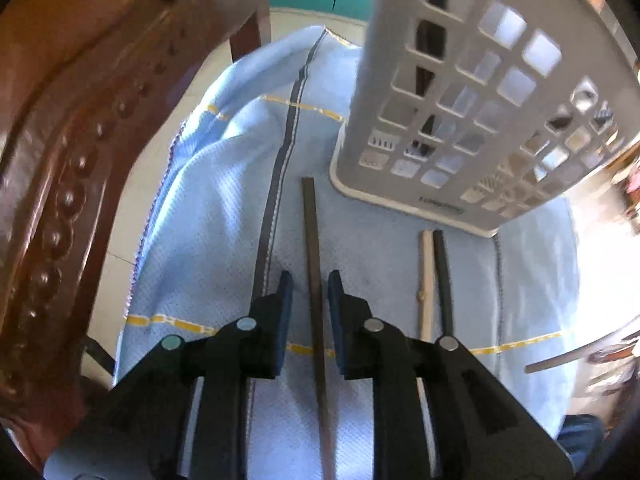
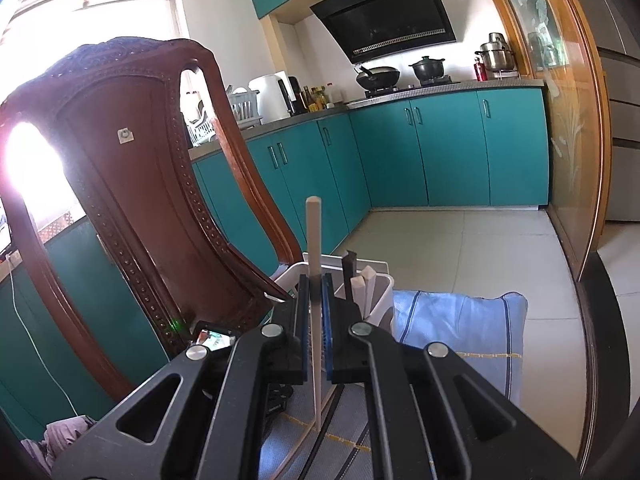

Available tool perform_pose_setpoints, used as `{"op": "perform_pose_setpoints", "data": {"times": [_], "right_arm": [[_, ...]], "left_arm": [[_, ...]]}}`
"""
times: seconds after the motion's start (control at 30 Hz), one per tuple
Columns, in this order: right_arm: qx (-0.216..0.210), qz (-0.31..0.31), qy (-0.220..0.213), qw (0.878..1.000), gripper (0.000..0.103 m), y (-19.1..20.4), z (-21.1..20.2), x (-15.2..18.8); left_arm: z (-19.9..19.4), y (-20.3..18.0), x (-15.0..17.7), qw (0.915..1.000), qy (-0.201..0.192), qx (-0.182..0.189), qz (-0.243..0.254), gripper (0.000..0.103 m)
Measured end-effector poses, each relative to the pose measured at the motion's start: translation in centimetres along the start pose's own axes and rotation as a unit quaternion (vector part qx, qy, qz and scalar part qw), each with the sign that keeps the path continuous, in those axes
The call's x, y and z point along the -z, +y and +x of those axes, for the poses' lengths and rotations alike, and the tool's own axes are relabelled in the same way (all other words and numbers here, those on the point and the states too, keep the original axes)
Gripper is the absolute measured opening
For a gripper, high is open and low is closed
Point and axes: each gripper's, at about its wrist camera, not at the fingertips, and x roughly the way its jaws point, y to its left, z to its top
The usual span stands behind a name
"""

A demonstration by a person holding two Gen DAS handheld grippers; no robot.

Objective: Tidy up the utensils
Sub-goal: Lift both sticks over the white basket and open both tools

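Observation:
In the left wrist view a dark chopstick (image 1: pixel 314 280) lies on a light blue cloth (image 1: pixel 208 220) and runs between the fingers of my left gripper (image 1: pixel 310 280), which is open around it without touching. A pale chopstick (image 1: pixel 425 280) and a black chopstick (image 1: pixel 443 280) lie side by side to its right. A white slotted utensil holder (image 1: pixel 480 92) stands behind them. In the right wrist view my right gripper (image 2: pixel 316 284) is shut on a pale chopstick (image 2: pixel 314 236), held upright just above the holder (image 2: pixel 380 300), which holds dark and pale chopsticks (image 2: pixel 362 280).
A carved brown wooden chair (image 1: pixel 60 140) stands close on the left and also shows in the right wrist view (image 2: pixel 140 184). Teal kitchen cabinets (image 2: pixel 440 152), a stove with pots and a tiled floor lie beyond. More chopsticks (image 2: pixel 320 432) lie under the right gripper.

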Motion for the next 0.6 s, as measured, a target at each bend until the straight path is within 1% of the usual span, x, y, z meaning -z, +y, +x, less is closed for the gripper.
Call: {"op": "perform_pose_setpoints", "data": {"times": [0.03, 0.07, 0.13, 0.17, 0.23, 0.3, 0.33, 0.4, 0.43, 0.5, 0.53, 0.57, 0.6], "right_arm": [[0.001, 0.000, 0.001, 1.000, 0.006, 0.0, 0.1, 0.0], [0.002, 0.000, 0.002, 1.000, 0.006, 0.0, 0.2, 0.0], [0.004, 0.001, 0.001, 1.000, 0.006, -0.2, 0.1, 0.0], [0.003, 0.001, -0.001, 1.000, 0.006, -0.2, -0.1, -0.1], [-0.002, 0.002, -0.010, 1.000, 0.006, -0.3, -0.9, -0.5], [-0.005, 0.000, -0.026, 1.000, 0.006, -0.1, -1.9, -1.2], [-0.006, 0.000, -0.038, 0.999, 0.006, 0.0, -2.8, -1.7], [-0.010, 0.004, -0.062, 0.998, 0.006, 0.1, -4.4, -2.9], [-0.010, 0.006, -0.071, 0.997, 0.006, 0.1, -4.9, -3.4], [-0.011, 0.008, -0.096, 0.995, 0.007, 0.4, -5.9, -5.1], [-0.008, 0.008, -0.106, 0.994, 0.007, 0.5, -6.2, -5.8], [-0.004, 0.010, -0.119, 0.993, 0.007, 0.6, -6.4, -6.5], [-0.001, 0.013, -0.132, 0.991, 0.007, 0.6, -6.6, -7.2]], "left_arm": [[0.0, -0.3, 0.1, 1.0000, -0.002, -0.008, 0.004, 0.013], [-0.1, -1.0, 0.1, 0.9999, -0.005, -0.013, 0.004, 0.007], [-0.7, -1.4, 0.3, 0.9999, -0.010, -0.006, -0.003, 0.006], [-1.7, -1.6, 0.5, 0.9997, -0.023, -0.006, -0.001, 0.006], [-4.9, -2.1, 1.1, 0.9983, -0.057, -0.005, 0.010, 0.006], [-8.8, -2.3, 1.5, 0.9952, -0.094, 0.014, 0.019, 0.007], [-11.8, -2.5, 1.9, 0.9915, -0.124, 0.031, 0.025, 0.007], [-16.4, -2.5, 2.4, 0.9832, -0.171, 0.057, 0.031, 0.007], [-19.5, -2.5, 2.6, 0.9758, -0.203, 0.074, 0.035, 0.007], [-24.9, -2.3, 2.5, 0.9587, -0.263, 0.102, 0.034, 0.006], [-26.2, -2.3, 1.5, 0.9522, -0.283, 0.110, 0.030, 0.006], [-27.9, -2.0, 1.0, 0.9431, -0.309, 0.120, 0.023, 0.007], [-29.8, -1.7, 0.3, 0.9297, -0.345, 0.129, 0.012, 0.006]]}}
